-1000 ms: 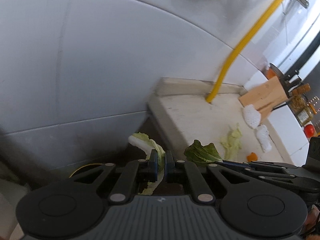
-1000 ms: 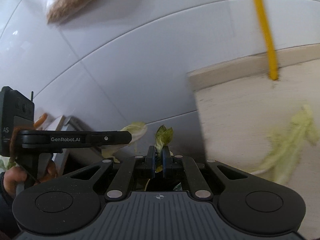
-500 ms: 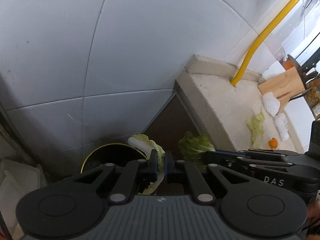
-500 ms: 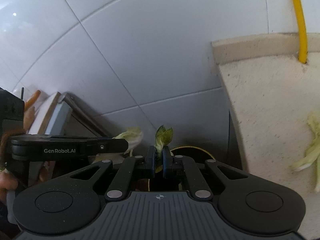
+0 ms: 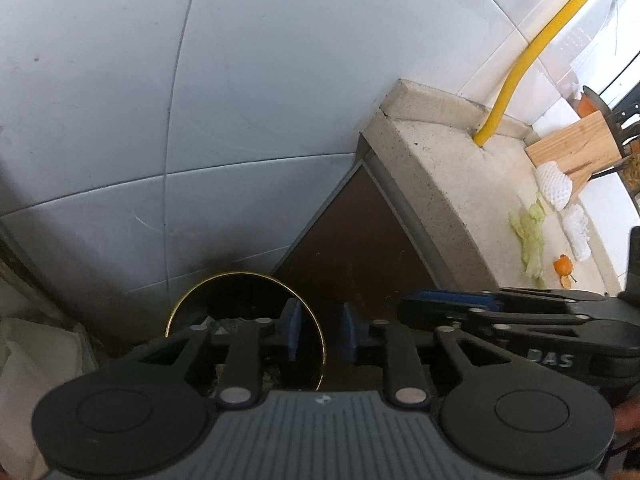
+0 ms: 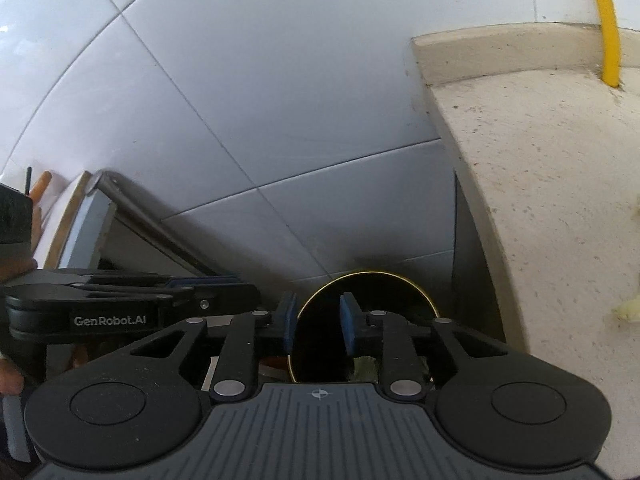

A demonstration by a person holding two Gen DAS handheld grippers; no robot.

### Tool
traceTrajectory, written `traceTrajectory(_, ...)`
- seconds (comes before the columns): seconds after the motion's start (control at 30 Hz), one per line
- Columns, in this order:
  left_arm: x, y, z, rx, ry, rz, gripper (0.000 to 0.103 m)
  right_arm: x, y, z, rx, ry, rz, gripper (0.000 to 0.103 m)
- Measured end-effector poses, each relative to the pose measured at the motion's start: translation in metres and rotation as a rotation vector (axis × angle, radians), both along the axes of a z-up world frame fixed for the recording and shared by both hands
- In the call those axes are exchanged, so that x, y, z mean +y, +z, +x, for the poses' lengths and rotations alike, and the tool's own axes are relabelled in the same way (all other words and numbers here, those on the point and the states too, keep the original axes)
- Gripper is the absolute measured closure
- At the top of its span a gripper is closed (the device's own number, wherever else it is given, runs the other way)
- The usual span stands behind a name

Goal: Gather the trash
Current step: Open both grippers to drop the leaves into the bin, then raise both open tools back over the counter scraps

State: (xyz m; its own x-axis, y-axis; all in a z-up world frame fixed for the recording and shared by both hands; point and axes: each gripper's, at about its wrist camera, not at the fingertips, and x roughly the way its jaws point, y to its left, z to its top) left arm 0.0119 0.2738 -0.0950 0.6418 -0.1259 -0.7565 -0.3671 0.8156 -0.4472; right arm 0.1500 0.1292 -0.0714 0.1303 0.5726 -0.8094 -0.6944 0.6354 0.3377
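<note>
Both my left gripper (image 5: 320,334) and right gripper (image 6: 316,322) just opened empty over the bin (image 5: 182,312), lower centre; I'd lift clear before returning for the lettuce scrap (image 5: 530,236) at right.

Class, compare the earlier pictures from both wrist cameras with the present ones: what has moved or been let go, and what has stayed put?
Both tongs have just been opening. The left tongs and right tongs each pinched a cabbage leaf earlier; now nothing is between their pads, and both hang lower over the gold-rimmed bin. Unchanged: the cabbage scrap, orange peel and foam nets lie on the counter.
</note>
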Motion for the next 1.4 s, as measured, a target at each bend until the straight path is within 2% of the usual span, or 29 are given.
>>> traceTrajectory(0.1, 0.001, -0.003, 0.001, 0.001, 0.001, -0.001, 0.082, -0.010, 0.009, -0.003, -0.014, -0.018, 0.011, 0.063)
traceTrajectory(0.23, -0.001, -0.002, 0.002, -0.006, -0.018, 0.014, 0.078, -0.025, 0.022, -0.006, -0.033, -0.046, 0.029, 0.061)
traceTrajectory(0.3, -0.003, -0.001, 0.002, -0.008, -0.026, 0.018, 0.076, -0.032, 0.029, -0.009, -0.058, -0.066, 0.037, 0.057)
traceTrajectory(0.47, -0.007, 0.002, 0.002, -0.020, -0.046, 0.026, 0.076, -0.070, 0.050, -0.007, -0.144, -0.159, 0.036, 0.054)
traceTrajectory(0.6, -0.020, 0.015, 0.012, -0.045, -0.102, 0.011, 0.075, -0.110, 0.067, -0.002, -0.250, -0.262, 0.002, 0.041)
traceTrajectory(0.63, -0.025, 0.020, 0.016, -0.056, -0.118, 0.013, 0.074, -0.120, 0.070, 0.001, -0.271, -0.289, -0.010, 0.041)
traceTrajectory(0.73, -0.044, 0.037, 0.034, -0.108, -0.179, 0.008, 0.068, -0.144, 0.070, 0.014, -0.288, -0.366, -0.037, 0.041)
traceTrajectory(0.83, -0.066, 0.053, 0.056, -0.145, -0.244, 0.007, 0.066, -0.164, 0.068, 0.029, -0.287, -0.430, -0.049, 0.041)
traceTrajectory(1.03, -0.112, 0.072, 0.107, -0.185, -0.362, 0.033, 0.063, -0.188, 0.060, 0.047, -0.305, -0.484, -0.067, 0.039)
traceTrajectory(1.2, -0.151, 0.076, 0.143, -0.176, -0.434, 0.081, 0.062, -0.204, 0.055, 0.061, -0.325, -0.503, -0.088, 0.037)
traceTrajectory(1.4, -0.177, 0.070, 0.166, -0.151, -0.484, 0.105, 0.059, -0.220, 0.050, 0.076, -0.307, -0.501, -0.088, 0.032)
